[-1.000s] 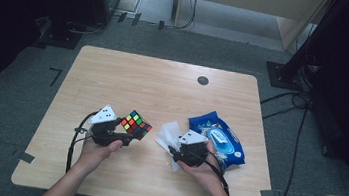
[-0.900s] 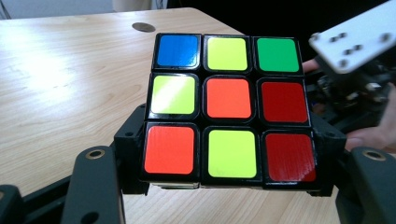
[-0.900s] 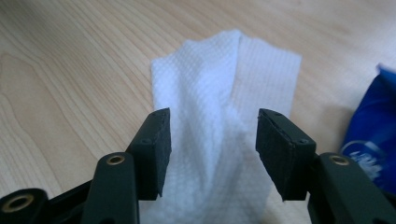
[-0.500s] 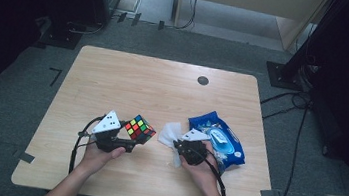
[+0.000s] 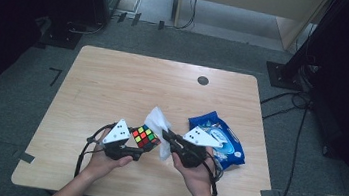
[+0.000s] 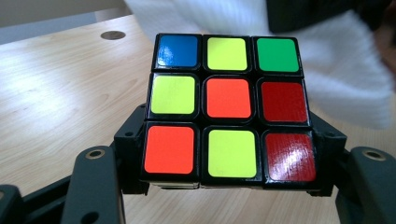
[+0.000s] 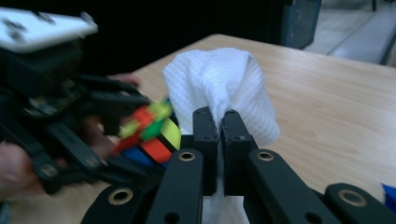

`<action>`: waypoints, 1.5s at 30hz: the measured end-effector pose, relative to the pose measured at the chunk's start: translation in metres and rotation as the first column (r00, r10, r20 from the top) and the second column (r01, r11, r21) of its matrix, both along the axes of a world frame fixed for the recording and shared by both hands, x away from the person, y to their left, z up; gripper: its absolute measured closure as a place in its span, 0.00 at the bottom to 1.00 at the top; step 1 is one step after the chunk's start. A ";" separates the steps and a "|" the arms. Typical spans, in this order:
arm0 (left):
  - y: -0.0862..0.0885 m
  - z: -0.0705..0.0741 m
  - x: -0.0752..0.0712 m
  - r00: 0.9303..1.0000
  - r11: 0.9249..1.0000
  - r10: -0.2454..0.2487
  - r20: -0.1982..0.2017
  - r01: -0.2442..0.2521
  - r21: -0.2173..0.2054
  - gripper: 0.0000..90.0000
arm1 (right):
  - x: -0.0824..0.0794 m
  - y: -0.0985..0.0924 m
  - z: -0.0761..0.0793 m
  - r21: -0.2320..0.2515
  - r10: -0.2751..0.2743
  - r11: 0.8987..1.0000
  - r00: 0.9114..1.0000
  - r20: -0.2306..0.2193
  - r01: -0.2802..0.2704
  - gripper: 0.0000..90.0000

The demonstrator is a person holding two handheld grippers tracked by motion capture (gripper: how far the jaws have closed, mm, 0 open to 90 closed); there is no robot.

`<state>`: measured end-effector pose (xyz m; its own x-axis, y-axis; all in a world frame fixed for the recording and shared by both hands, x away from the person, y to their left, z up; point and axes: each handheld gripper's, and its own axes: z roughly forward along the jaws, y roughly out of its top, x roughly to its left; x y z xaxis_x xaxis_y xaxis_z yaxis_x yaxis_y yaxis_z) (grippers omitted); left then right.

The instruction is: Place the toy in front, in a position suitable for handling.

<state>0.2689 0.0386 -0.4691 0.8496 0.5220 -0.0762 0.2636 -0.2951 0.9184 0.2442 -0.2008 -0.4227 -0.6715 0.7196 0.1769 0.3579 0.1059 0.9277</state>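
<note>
So on the left, the left gripper (image 5: 148,148) has its jaws clamped on a scrambled puzzle cube (image 5: 144,137), gripping it by the bottom layer on two opposite sides. The left gripper view has the cube (image 6: 227,109) face-on, held up off the wooden surface (image 5: 128,87) with a mixed face of orange, yellow, red, blue and green turned to the camera.

Moving right, the right gripper (image 5: 166,138) has its jaws pinched tight on a white wet wipe (image 5: 158,121). In the right gripper view the wipe (image 7: 219,88) billows up above the two closed jaws like a little tent, hanging just beside the cube (image 7: 149,133). Those jaws have just been closing, with the wipe between them. Further right, the blue wipes pack (image 5: 219,144) lies flat on the surface just behind the right hand.

Looks to me like the wipe is out of the pack and we're at the start of cleaning the cube. Next move probably wants the wipe pressed onto a cube face and rubbed across, while the left side keeps the cube steady so it doesn't twist out of the grip.
</note>
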 end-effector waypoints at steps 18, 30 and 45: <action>-0.002 0.009 -0.009 0.999 0.999 -0.019 0.031 0.021 -0.046 0.38 | 0.007 0.005 -0.020 0.049 -0.034 0.998 0.996 -0.086 0.038 0.97; 0.007 0.010 -0.003 1.000 0.998 0.008 0.030 -0.006 -0.059 0.38 | 0.013 -0.002 -0.023 0.014 -0.061 0.998 0.993 -0.097 0.063 0.97; -0.004 0.010 -0.011 0.998 0.999 -0.018 0.055 0.020 -0.041 0.38 | -0.001 0.001 0.001 0.135 0.004 0.991 0.997 -0.073 0.006 0.98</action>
